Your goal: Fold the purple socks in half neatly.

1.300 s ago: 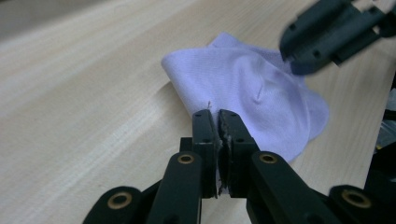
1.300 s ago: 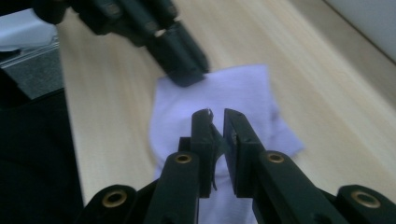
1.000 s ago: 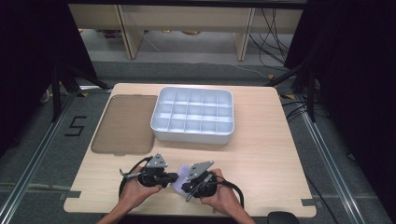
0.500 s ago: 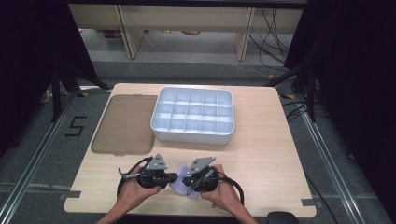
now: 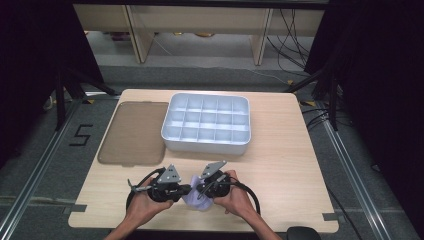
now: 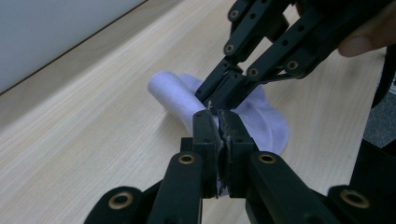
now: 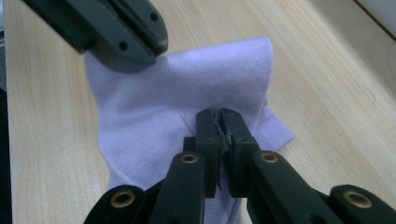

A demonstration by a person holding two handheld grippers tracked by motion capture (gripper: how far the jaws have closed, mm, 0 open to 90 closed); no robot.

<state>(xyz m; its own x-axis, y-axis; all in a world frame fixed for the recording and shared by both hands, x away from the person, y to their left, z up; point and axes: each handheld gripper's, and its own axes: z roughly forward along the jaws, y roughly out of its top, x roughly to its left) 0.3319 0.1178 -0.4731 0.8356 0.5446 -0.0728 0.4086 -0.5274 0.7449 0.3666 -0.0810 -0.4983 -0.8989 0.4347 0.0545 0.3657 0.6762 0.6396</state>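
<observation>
1. Near front edge of the tabletop (image 5: 280, 165), between the two hands: a small pale lilac sock (image 5: 194, 199), partly rolled or folded over on itself, lying on the wood.
2. Left gripper (image 6: 218, 122): jaws closed, pinching a thin edge of the sock's fabric, as far as the close view allows.
3. Right gripper (image 7: 218, 122): jaws likewise closed, clamped on a fold of the sock near its middle; the ribbed cuff (image 7: 275, 133) just beside them.
4. Both grippers tip to tip in the high view, left (image 5: 186, 190) and right (image 5: 199, 192), meeting over the cloth.
5. Step in hand, judged: folding or rolling the sock into a compact bundle, both grips sharing the fabric.
6. Farther back: white divided organizer tray (image 5: 205, 145), compartments apparently empty, well apart from the sock; brown translucent lid (image 5: 132, 132) flat just beside its left side.
7. Next move, likely: finishing the fold with steady tension, then one grip letting go, the other carrying the bundle to a compartment. Care needed against the roll springing open on release.
</observation>
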